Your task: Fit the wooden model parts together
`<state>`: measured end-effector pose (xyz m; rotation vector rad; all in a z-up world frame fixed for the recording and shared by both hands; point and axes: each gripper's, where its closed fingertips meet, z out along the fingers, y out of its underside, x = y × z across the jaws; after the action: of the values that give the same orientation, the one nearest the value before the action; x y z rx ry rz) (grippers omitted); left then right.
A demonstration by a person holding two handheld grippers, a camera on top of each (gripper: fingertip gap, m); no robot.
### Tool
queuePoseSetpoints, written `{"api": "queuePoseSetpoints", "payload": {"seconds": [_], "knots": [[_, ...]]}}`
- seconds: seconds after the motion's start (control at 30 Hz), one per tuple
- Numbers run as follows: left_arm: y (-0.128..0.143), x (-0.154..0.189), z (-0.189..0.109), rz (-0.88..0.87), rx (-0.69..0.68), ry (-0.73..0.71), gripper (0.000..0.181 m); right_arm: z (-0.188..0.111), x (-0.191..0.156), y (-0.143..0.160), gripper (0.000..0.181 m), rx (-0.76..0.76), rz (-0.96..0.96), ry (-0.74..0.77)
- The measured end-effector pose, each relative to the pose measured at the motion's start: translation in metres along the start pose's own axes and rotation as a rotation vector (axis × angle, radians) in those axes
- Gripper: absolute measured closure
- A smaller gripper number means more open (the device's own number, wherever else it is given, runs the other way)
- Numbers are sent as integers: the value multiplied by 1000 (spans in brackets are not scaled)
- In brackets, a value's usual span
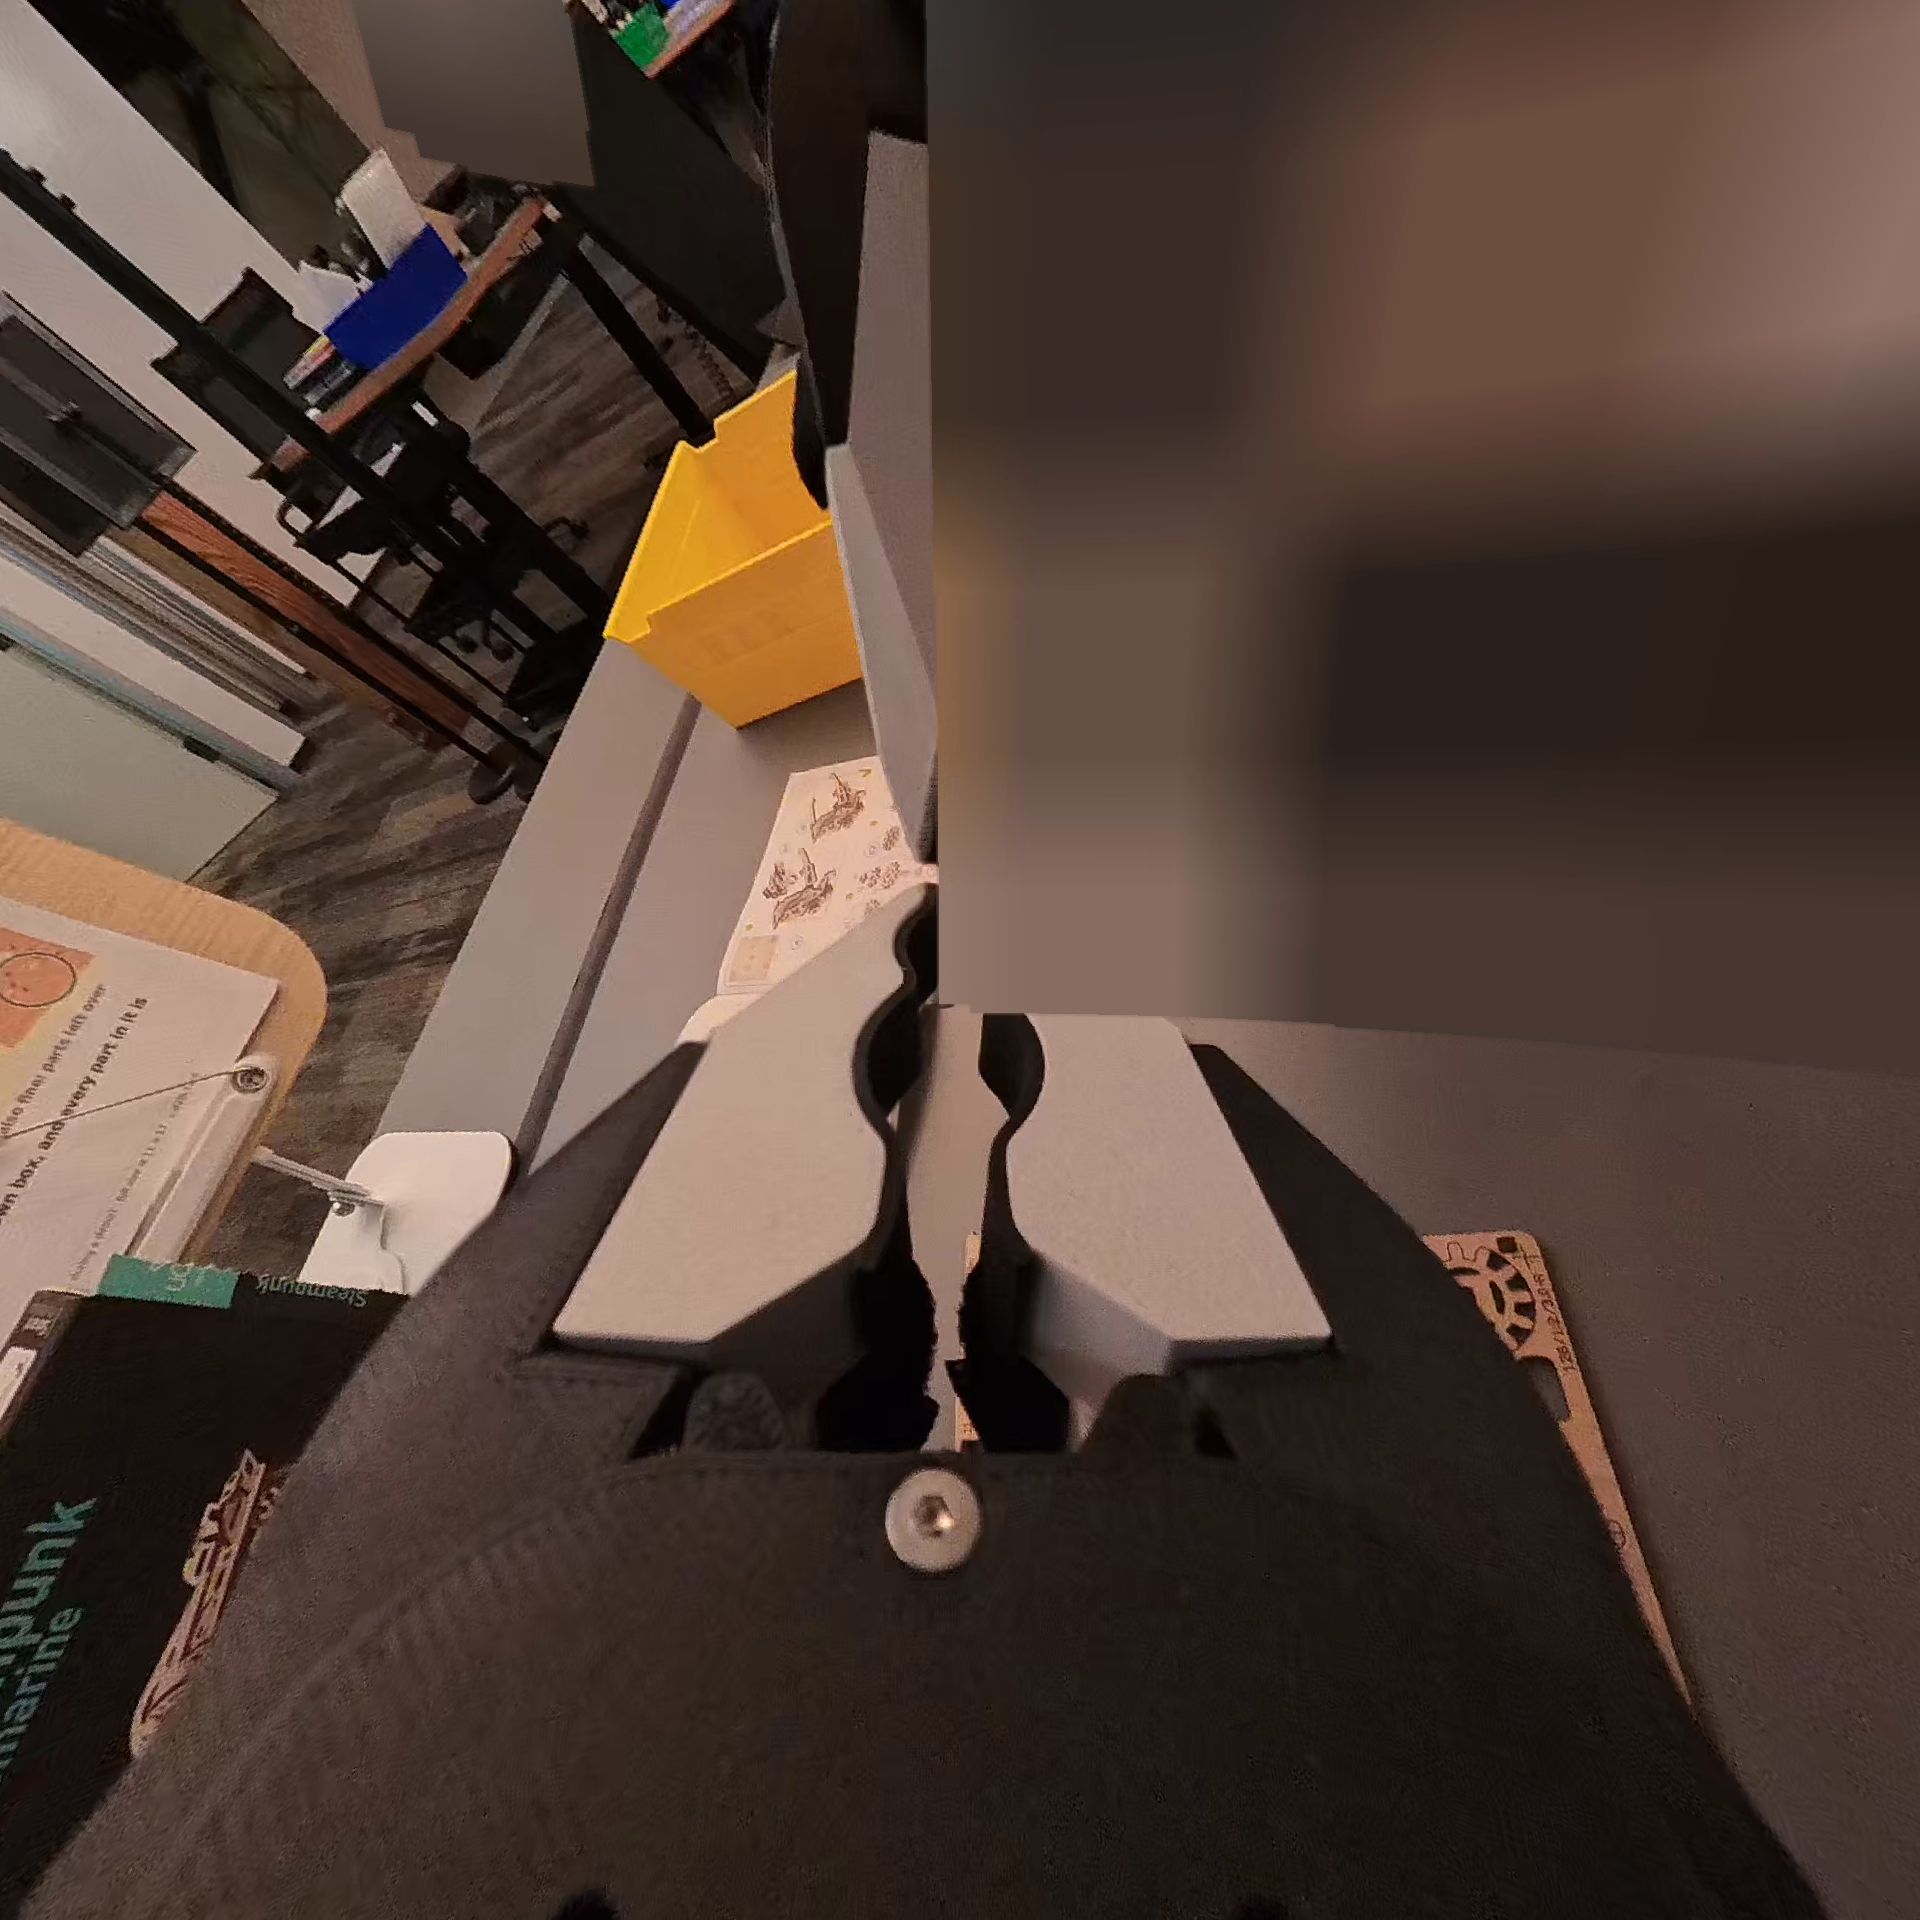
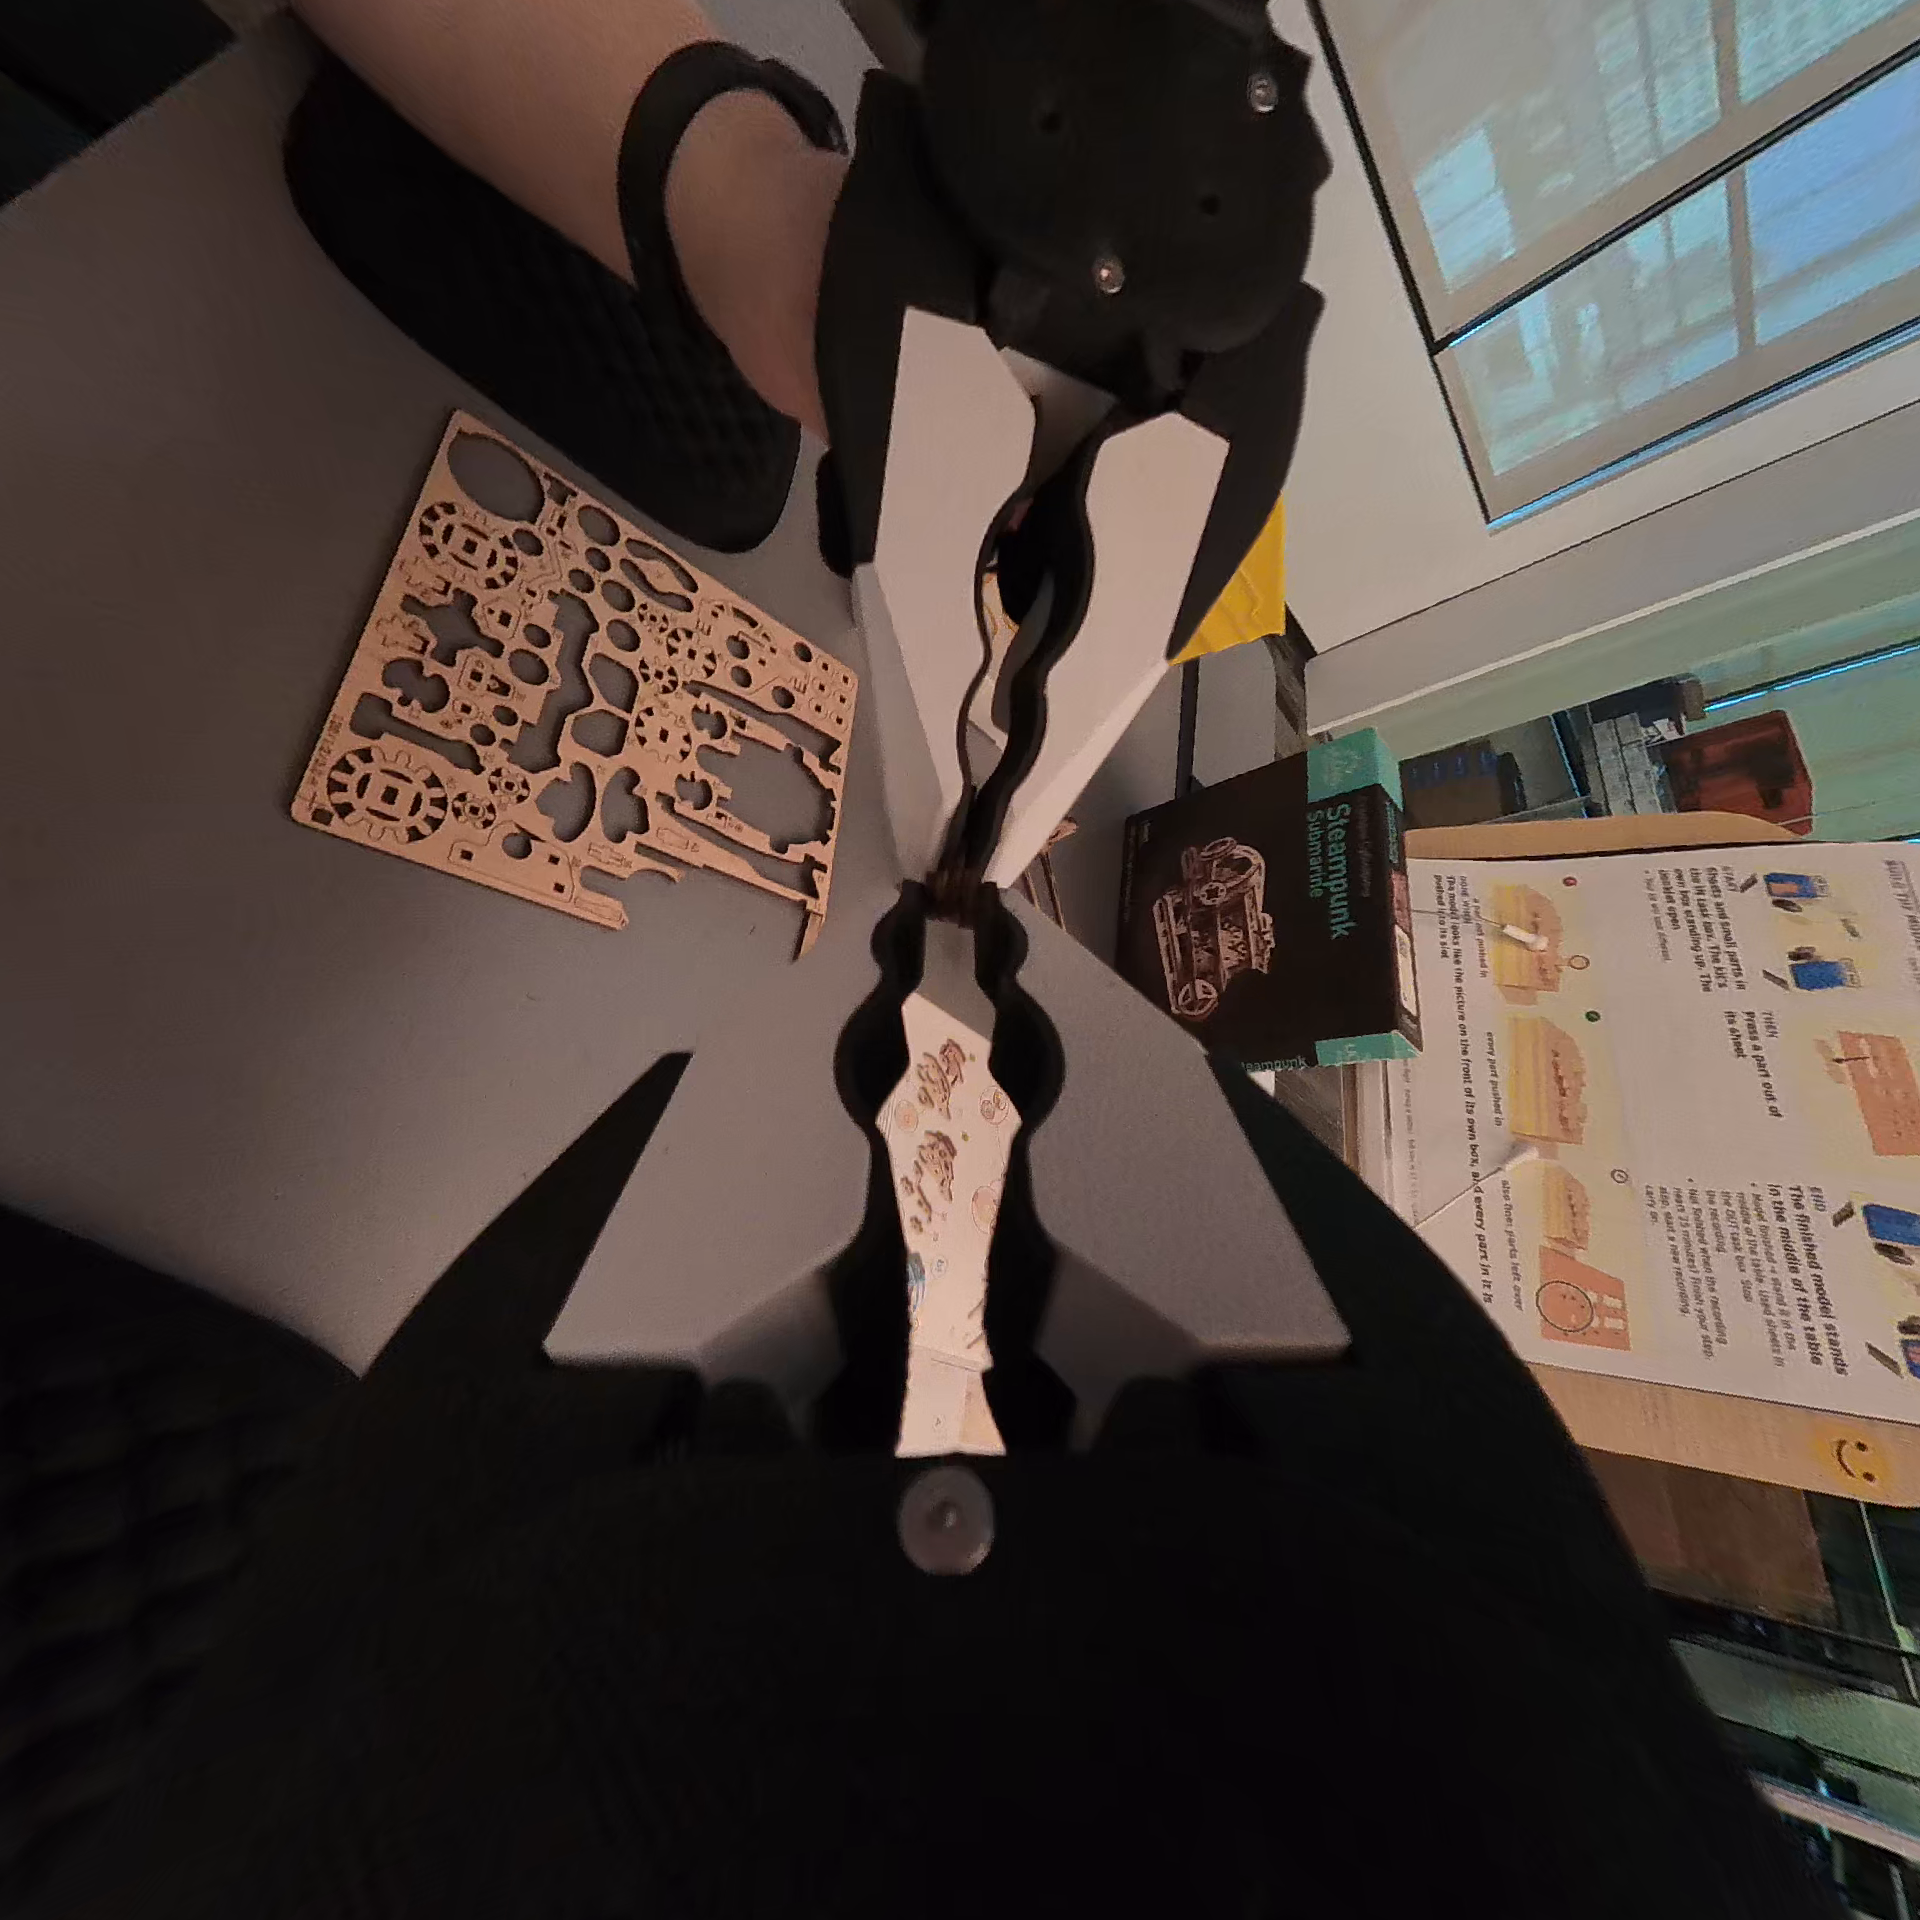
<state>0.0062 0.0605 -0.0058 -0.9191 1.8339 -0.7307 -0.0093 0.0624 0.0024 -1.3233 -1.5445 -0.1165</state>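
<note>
In the right wrist view my right gripper (image 2: 948, 920) reaches up from below and my left gripper (image 2: 964, 854) comes down from above, tip to tip. A small dark wooden part (image 2: 956, 888) sits between the two pairs of tips, and both grippers look shut on it. A wooden part sheet (image 2: 561, 707) with many punched-out holes lies flat on the grey table (image 2: 208, 987) to the left. In the left wrist view my left gripper (image 1: 951, 1049) has its jaws nearly together; a blur patch hides its tips. The sheet's corner (image 1: 1507, 1309) shows at the right.
A black model box (image 2: 1268, 914) stands to the right, beside an instruction poster (image 2: 1662, 1122). A paper leaflet (image 2: 945, 1195) lies under my right gripper. A yellow bin (image 1: 748, 582) stands at the table's far end. A person's forearm (image 2: 727, 208) holds the left gripper. Only a small space, under 4 cm, lies between the two pairs of fingers.
</note>
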Motion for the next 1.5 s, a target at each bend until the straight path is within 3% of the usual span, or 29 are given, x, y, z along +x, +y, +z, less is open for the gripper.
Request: {"api": "queuePoseSetpoints", "payload": {"seconds": [0.13,0.23,0.33,0.53,0.7,0.83,0.97,1.2,1.27,1.4,1.5], "knots": [[4,3,3,18,-18,19,181,1,-3,3,173,-10,14,-24],[0,-1,-3,32,14,24,181,1,4,-4,173,64,128,-41],[-4,-7,-5,-41,67,15,181,1,11,-4,173,86,191,-37],[-6,-19,-6,33,78,-146,179,0,20,-4,173,130,267,-14],[-1,-9,-4,-78,7,1,180,3,11,-2,173,124,240,-45],[5,-12,0,42,-33,-99,181,4,10,3,174,136,278,-66],[6,-14,-1,36,-40,-107,180,7,11,4,173,124,277,-53],[12,-11,6,203,-98,-142,181,7,5,11,173,53,275,-107],[13,-8,6,214,-103,-115,181,7,3,11,173,66,319,-146],[10,-22,2,255,-82,-243,181,8,15,9,173,96,328,-79],[11,-22,1,149,-98,-203,180,10,14,9,173,86,259,-39]]}}
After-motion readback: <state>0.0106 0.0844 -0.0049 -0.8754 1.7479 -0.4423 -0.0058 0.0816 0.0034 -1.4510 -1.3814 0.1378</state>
